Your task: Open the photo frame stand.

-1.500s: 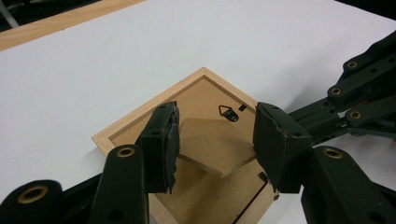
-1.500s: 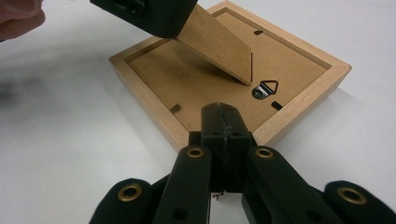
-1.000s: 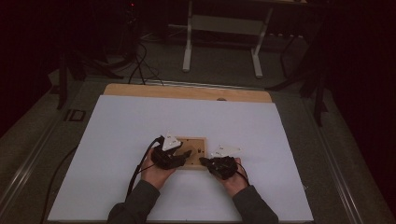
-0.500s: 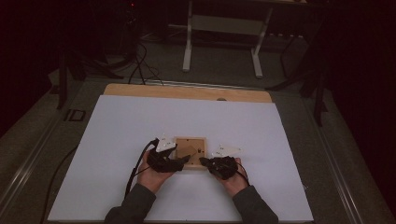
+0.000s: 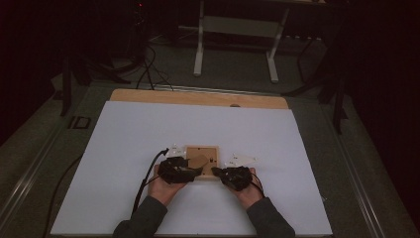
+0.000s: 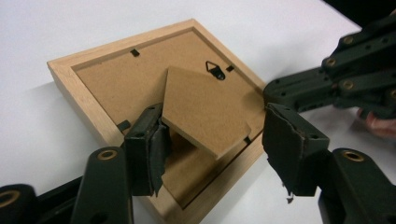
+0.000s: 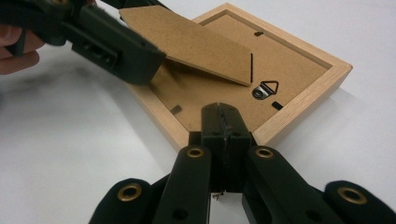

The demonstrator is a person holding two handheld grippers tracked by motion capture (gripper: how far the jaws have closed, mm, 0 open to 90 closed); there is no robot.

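Observation:
A light wooden picture frame (image 5: 202, 151) lies face down on the white table, its brown back board up, with a metal hanger (image 6: 215, 70). The board's stand flap (image 6: 205, 107) is lifted at an angle. My left gripper (image 6: 215, 123) is open with the flap's lower end between its jaws. They have just been closing; one pad (image 6: 156, 140) is at the flap's corner and the other stands apart. My right gripper (image 7: 224, 116) is shut, its tips resting on the frame's near rim (image 7: 303, 93). From above, the left gripper (image 5: 195, 171) and right gripper (image 5: 216, 171) meet at the frame's near edge.
The white sheet (image 5: 148, 124) covers the table, with a wooden strip (image 5: 198, 97) along its far edge. A black cable (image 5: 147, 173) trails from the left gripper toward the person. A metal stand (image 5: 235, 25) and dark floor lie beyond the table.
The left gripper has drawn back slightly toward the person, along the frame's near left part. The right gripper has stayed put on the frame's edge.

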